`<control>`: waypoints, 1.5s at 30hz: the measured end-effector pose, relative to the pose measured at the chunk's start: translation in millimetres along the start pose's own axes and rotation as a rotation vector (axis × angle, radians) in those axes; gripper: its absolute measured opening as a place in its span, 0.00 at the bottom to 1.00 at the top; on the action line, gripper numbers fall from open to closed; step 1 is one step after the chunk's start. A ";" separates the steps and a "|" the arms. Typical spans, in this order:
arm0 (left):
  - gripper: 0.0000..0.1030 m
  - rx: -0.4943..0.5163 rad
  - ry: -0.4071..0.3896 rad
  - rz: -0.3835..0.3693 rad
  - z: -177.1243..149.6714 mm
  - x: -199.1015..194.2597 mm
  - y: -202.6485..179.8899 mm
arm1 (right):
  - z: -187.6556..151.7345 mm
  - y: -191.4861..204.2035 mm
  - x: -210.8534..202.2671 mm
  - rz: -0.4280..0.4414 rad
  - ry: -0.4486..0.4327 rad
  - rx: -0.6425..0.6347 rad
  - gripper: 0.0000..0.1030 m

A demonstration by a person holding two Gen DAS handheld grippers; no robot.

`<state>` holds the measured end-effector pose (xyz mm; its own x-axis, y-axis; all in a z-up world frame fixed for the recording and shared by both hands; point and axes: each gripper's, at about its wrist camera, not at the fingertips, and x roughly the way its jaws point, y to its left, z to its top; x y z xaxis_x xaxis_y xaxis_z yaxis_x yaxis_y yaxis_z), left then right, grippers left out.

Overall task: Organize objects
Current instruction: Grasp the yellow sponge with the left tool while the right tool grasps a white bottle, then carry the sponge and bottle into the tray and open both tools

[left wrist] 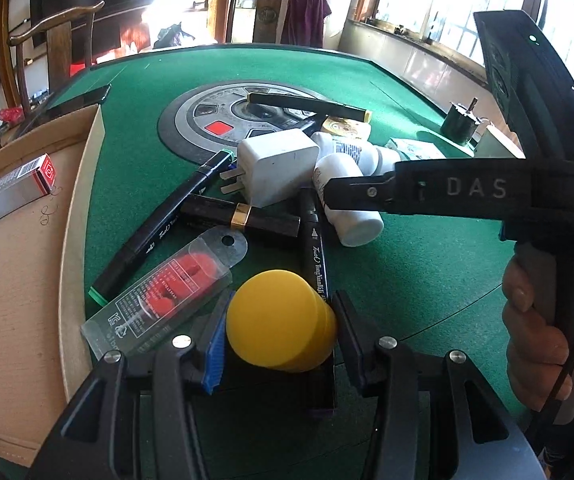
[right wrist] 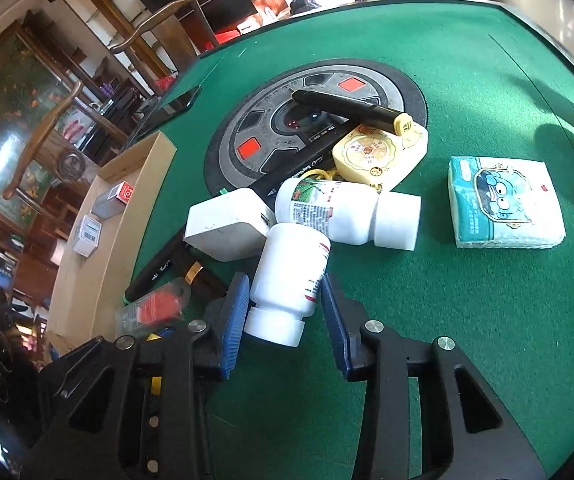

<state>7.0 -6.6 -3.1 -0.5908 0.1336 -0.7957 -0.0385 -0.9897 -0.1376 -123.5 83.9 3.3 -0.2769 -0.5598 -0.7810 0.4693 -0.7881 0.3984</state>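
- Cardboard box (left wrist: 27,248) waits at the left edge of the counter (left wrist: 407,280), beside the pile.
- Left tongs (left wrist: 281,332) pinch the yellow cup (left wrist: 279,320); lift it clear of the marker (left wrist: 315,256) before swinging boxward.
- Right tongs (right wrist: 283,308) pinch the bottle (right wrist: 291,272) near its cap; raise it straight, sparing the charger (right wrist: 227,228).

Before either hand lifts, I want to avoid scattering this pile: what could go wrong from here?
1. The right gripper grips a white bottle whose far end rests against the white charger and the second bottle; lifting may drag or roll them.
2. The left gripper holds a yellow cylinder between a clear packet and a black marker; pulling could shift them.
3. The two grippers are close and may collide.
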 end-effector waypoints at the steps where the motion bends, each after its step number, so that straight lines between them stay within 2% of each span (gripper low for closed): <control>1: 0.47 0.002 0.000 0.004 0.0 -0.1 -0.5 | 0.5 1.4 2.5 -0.008 0.002 -0.009 0.37; 4: 0.47 -0.024 -0.006 -0.015 -0.7 -1.1 3.9 | 0.1 4.6 9.2 -0.024 0.019 -0.030 0.38; 7: 0.47 -0.077 -0.022 -0.074 -3.5 -4.6 11.4 | -2.7 4.9 8.4 -0.030 0.022 -0.033 0.36; 10: 0.47 -0.090 -0.044 -0.072 -4.4 -8.8 13.0 | -5.3 2.5 3.4 -0.019 0.019 -0.020 0.36; 14: 0.47 -0.090 -0.084 -0.085 -4.7 -15.7 12.4 | -5.1 3.4 -11.6 -0.014 -0.027 -0.015 0.36; 18: 0.47 -0.095 -0.115 -0.064 -5.2 -21.6 12.7 | -4.8 6.2 -24.1 -0.012 -0.071 -0.022 0.36; 23: 0.47 -0.093 -0.147 -0.015 -6.9 -28.5 10.4 | -6.7 10.4 -27.4 0.022 -0.078 -0.029 0.36; 31: 0.47 -0.117 -0.165 0.004 -9.3 -33.3 15.6 | -9.9 17.6 -35.4 0.065 -0.110 -0.056 0.36; 36: 0.47 -0.131 -0.209 0.029 -16.7 -45.6 17.9 | -10.5 19.1 -35.3 0.090 -0.111 -0.064 0.36; 45: 0.47 -0.208 -0.274 0.019 -20.3 -80.1 49.7 | -17.7 37.9 -35.1 0.127 -0.116 -0.117 0.37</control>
<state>68.8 -65.5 41.8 -0.7853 0.0687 -0.6152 0.1231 -0.9567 -0.2639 -81.2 78.2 37.3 -0.3006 -0.6835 -0.6652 0.5990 -0.6780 0.4260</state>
